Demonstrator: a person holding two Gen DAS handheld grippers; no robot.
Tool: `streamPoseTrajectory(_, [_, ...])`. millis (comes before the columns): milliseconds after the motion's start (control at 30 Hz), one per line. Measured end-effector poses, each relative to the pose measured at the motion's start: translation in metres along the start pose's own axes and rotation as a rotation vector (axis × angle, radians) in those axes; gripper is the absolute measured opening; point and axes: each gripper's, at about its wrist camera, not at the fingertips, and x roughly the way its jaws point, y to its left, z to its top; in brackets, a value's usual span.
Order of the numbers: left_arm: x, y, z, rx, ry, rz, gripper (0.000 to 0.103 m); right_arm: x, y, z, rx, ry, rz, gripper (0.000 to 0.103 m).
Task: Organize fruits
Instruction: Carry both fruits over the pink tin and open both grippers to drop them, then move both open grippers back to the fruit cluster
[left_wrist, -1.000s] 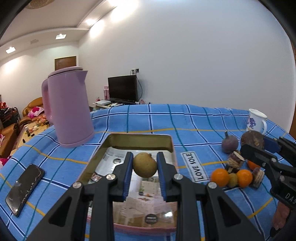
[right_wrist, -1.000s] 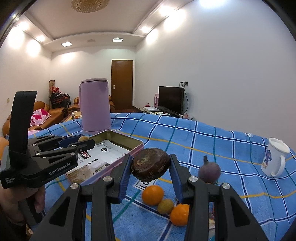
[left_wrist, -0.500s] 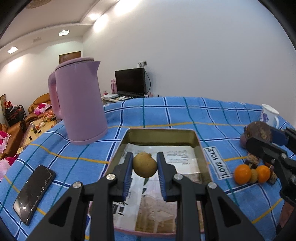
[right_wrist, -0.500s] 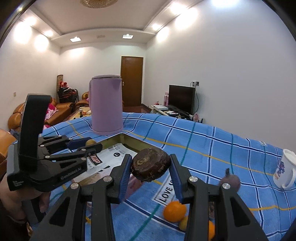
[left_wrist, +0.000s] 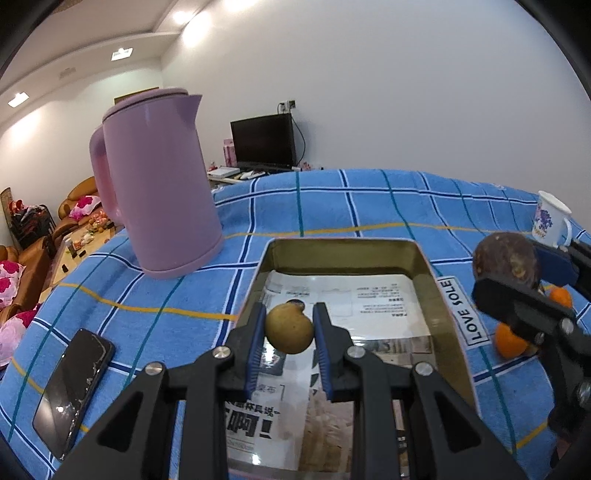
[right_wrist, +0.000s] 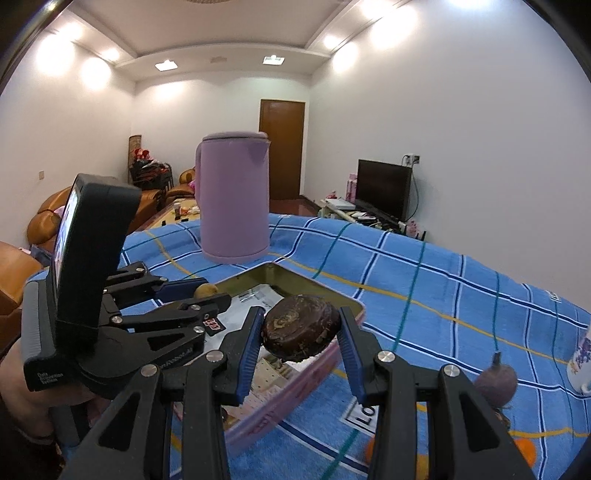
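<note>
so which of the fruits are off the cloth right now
Two: the small yellow-brown fruit clamped in the left tongs and the dark brown fruit in the right tongs. The oranges lie on the cloth.

left gripper (left_wrist: 289, 332): clamped, pointing downward | right gripper (right_wrist: 301, 334): clamped, pointing downward

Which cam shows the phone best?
Left wrist: the phone lies in full view on the blue cloth, left of the tin, screen up. The right wrist view doesn't show it at all; the left gripper fills that side.
</note>
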Motion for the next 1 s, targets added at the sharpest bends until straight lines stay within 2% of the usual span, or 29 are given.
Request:
streamPoseTrajectory(433, [0.023, 0.004, 0.002, 0.042, 0.084, 0.004, 0.028, 0.044, 0.010, -0.003, -0.001, 0.107, 0.036, 0.043])
streamPoseTrajectory(533, [0.024, 0.003, 0.001, 0.048, 0.086, 0.021, 0.036, 0.050, 0.010, -0.004, 0.002, 0.139, 0.054, 0.043])
streamPoseTrajectory(600, [0.023, 0.004, 0.001, 0.044, 0.087, 0.015, 0.038, 0.051, 0.009, -0.004, 0.007, 0.147, 0.053, 0.047])
streamPoseTrajectory(667, [0.019, 0.005, -0.001, 0.034, 0.084, 0.015, 0.042, 0.049, 0.006, -0.005, 0.019, 0.140, 0.029, 0.060])
streamPoseTrajectory(700, [0.016, 0.005, -0.002, 0.032, 0.077, 0.014, 0.044, 0.046, 0.004, -0.005, 0.025, 0.134, 0.020, 0.062])
streamPoseTrajectory(767, [0.007, 0.002, -0.004, 0.024, 0.054, 0.014, 0.061, 0.036, 0.001, -0.007, 0.027, 0.115, -0.005, 0.064])
streamPoseTrajectory(833, [-0.005, -0.005, -0.006, 0.037, 0.011, 0.028, 0.069, 0.024, -0.002, -0.009, 0.013, 0.100, -0.040, 0.064])
streamPoseTrajectory(1000, [-0.025, -0.026, -0.008, 0.036, -0.031, -0.030, 0.069, -0.028, -0.029, -0.027, 0.033, 0.068, -0.132, 0.064])
